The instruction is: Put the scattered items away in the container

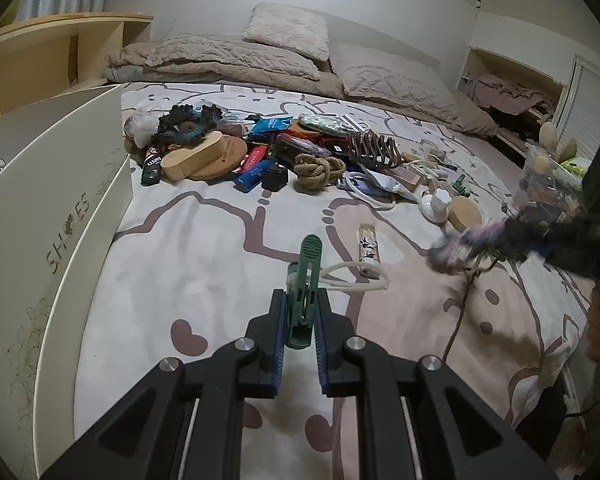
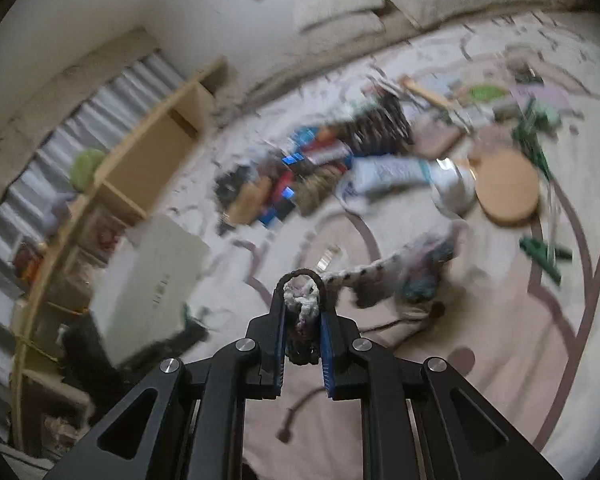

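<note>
**Both tools clamped, box at far left**

At far left, cream cardboard box (image 1: pixel 60 216), lettered "SHOES", upright wall beside the bed (image 1: pixel 188 248). Left tool (image 1: pixel 302 312) closed tight on a green plastic clip (image 1: pixel 306 280), ribbed head poking past the tips, white loop trailing from it. Ahead, bare printed bedsheet, smooth and open up to the heap of scattered items (image 1: pixel 260 152): cork discs, knotted rope, blue tubes. Further right, right tool (image 2: pixel 302 320) squeezed shut on a knitted cord (image 2: pixel 302 308), braided, woolly, dangling over the sheet. Round cork disc (image 2: pixel 506 188) well beyond, blurred.
</note>
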`<state>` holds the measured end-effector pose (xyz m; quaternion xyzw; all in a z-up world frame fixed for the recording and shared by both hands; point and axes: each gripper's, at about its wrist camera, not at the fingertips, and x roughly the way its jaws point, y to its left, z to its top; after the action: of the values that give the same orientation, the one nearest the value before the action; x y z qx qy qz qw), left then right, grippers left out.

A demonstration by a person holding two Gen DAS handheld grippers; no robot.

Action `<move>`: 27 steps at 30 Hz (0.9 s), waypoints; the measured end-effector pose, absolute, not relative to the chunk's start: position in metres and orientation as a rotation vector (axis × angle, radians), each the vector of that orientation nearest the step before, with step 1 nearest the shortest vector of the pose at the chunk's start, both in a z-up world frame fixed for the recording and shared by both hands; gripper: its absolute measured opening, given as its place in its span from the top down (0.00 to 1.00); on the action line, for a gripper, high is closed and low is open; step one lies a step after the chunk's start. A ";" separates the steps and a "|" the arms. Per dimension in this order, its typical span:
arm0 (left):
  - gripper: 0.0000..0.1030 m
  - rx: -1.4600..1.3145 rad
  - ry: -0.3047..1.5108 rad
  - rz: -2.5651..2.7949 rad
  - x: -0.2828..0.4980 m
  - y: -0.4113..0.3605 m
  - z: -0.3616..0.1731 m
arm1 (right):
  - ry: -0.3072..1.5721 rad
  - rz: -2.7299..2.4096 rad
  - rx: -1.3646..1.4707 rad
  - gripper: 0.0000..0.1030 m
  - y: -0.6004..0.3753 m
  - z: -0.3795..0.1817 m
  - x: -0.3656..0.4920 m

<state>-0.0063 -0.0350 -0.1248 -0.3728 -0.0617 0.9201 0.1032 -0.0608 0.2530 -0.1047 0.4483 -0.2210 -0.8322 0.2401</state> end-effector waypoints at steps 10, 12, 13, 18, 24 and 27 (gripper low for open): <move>0.87 -1.154 -0.175 2.687 -0.011 -0.032 -0.138 | -0.175 -2.238 1.408 0.20 0.215 -0.146 -0.025; 0.87 -1.160 -0.170 2.684 -0.012 -0.031 -0.140 | -0.182 -2.267 1.362 0.14 0.220 -0.134 -0.022; 0.87 -1.163 -0.171 2.683 -0.012 -0.031 -0.141 | -0.178 -2.295 1.336 0.14 0.225 -0.126 -0.021; 0.87 -1.164 -0.185 2.678 -0.014 -0.032 -0.142 | -0.141 -2.428 1.255 0.14 0.241 -0.102 -0.041; 0.87 -1.175 -0.180 2.667 -0.014 -0.030 -0.143 | -0.149 -2.360 1.374 0.14 0.234 -0.127 -0.080; 0.87 -1.182 -0.184 2.661 -0.013 -0.030 -0.145 | -0.083 -2.347 1.443 0.14 0.223 -0.144 -0.091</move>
<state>-0.0135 -0.0296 -0.1448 -0.4025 -0.0627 0.9064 0.1120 -0.0913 0.2234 -0.1444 0.5140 -0.0295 -0.8357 0.1915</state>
